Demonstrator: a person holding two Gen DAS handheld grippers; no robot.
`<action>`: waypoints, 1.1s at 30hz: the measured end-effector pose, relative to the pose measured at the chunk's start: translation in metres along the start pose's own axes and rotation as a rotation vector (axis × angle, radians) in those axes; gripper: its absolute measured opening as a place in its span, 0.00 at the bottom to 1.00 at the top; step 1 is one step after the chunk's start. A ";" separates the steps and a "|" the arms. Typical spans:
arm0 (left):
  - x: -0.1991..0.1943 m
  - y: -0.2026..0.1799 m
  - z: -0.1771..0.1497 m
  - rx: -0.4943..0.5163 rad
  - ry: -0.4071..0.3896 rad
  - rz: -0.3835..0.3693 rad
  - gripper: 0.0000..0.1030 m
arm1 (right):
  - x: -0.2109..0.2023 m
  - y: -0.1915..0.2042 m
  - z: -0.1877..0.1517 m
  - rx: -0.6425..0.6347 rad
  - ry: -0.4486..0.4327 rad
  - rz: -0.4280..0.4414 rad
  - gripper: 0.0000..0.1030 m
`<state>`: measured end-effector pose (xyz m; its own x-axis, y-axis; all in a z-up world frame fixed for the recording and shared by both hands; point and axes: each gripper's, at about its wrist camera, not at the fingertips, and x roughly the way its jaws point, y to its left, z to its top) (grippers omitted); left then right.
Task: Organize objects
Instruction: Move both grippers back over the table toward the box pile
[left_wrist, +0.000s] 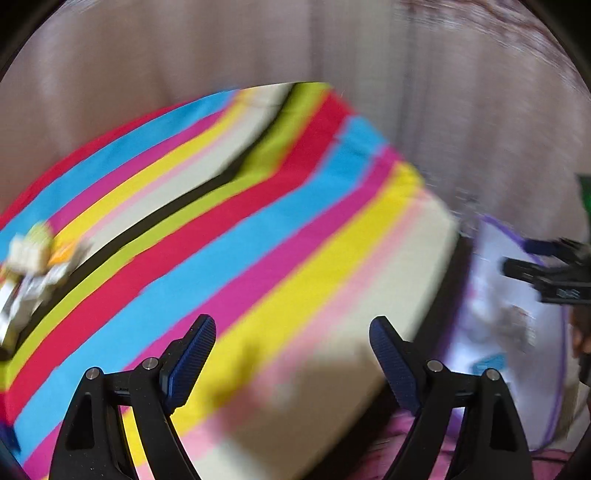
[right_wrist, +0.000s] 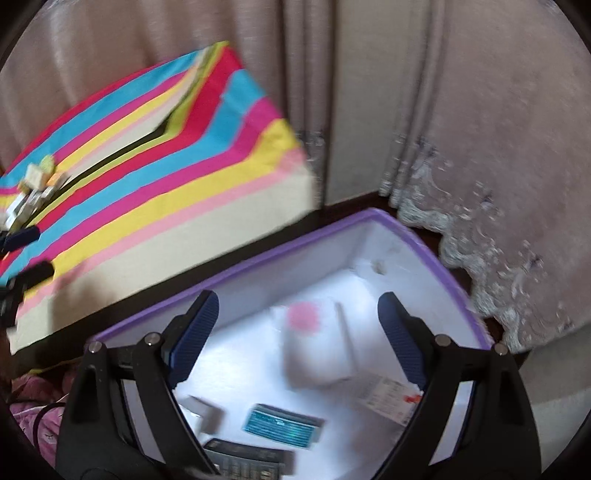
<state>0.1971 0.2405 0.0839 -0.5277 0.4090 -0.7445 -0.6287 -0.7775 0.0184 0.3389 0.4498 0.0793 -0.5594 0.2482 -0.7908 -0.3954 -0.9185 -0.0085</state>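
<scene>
My left gripper (left_wrist: 291, 328) is open and empty above the striped cloth (left_wrist: 229, 229) of the table. A blurred pile of small boxes (left_wrist: 29, 269) lies at the cloth's far left; it also shows in the right wrist view (right_wrist: 33, 188). My right gripper (right_wrist: 297, 306) is open and empty over a white bin with a purple rim (right_wrist: 258, 258). Inside the bin lie a white box with a pink spot (right_wrist: 317, 343), a teal packet (right_wrist: 282, 424), a dark calculator-like item (right_wrist: 247, 461) and a printed card (right_wrist: 384, 395). The right gripper shows in the left wrist view (left_wrist: 546, 273).
Pinkish curtains (right_wrist: 480, 110) with lace trim hang behind the table and bin. The bin (left_wrist: 509, 314) stands right of the table edge. Pink patterned fabric (right_wrist: 37, 413) lies at the lower left of the bin. A dark floor strip (right_wrist: 351, 205) runs behind the bin.
</scene>
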 end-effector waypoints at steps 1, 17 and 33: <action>-0.001 0.018 -0.005 -0.036 0.000 0.031 0.84 | 0.002 0.010 0.003 -0.023 0.002 0.012 0.87; -0.049 0.272 -0.123 -0.574 0.057 0.461 0.84 | 0.030 0.268 0.032 -0.573 0.004 0.352 0.87; -0.051 0.319 -0.155 -0.668 0.090 0.512 0.98 | 0.101 0.439 0.061 -0.819 0.038 0.411 0.87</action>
<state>0.1120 -0.1026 0.0238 -0.5903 -0.0880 -0.8023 0.1603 -0.9870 -0.0097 0.0643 0.0902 0.0330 -0.5118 -0.1438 -0.8470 0.4781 -0.8668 -0.1417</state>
